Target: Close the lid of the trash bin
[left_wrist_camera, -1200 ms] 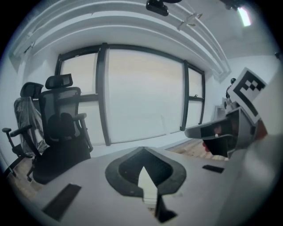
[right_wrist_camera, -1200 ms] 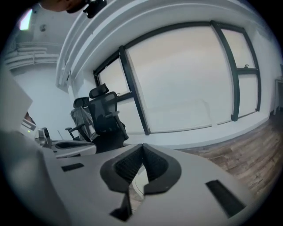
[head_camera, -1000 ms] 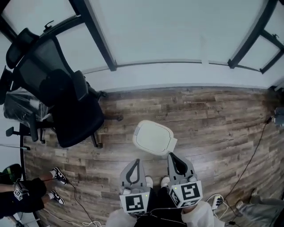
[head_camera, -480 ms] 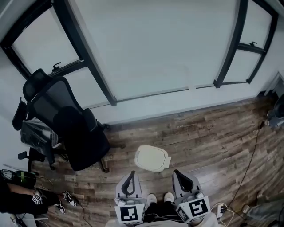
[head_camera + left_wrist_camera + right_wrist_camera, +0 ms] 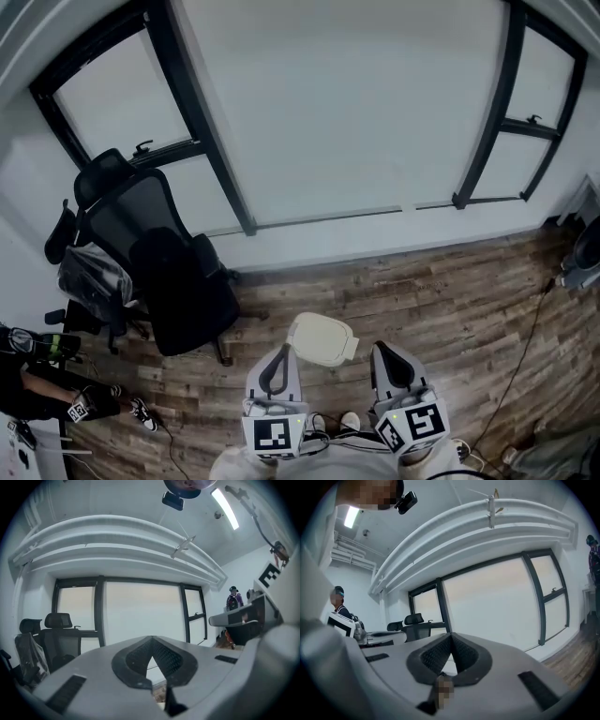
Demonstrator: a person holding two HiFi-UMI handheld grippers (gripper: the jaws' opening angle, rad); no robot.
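The left gripper and right gripper are hanging side by side, each with its jaws pressed together on nothing. The white trash bin, lid down, is sitting on the wood floor between them; a black office chair is standing well left.

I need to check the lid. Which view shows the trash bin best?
The head view: the trash bin sits on the floor, seen from above. Both gripper views aim at windows and ceiling, showing none of it.

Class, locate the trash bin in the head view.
The trash bin sits bottom centre on the wood floor, just beyond the left gripper and right gripper.
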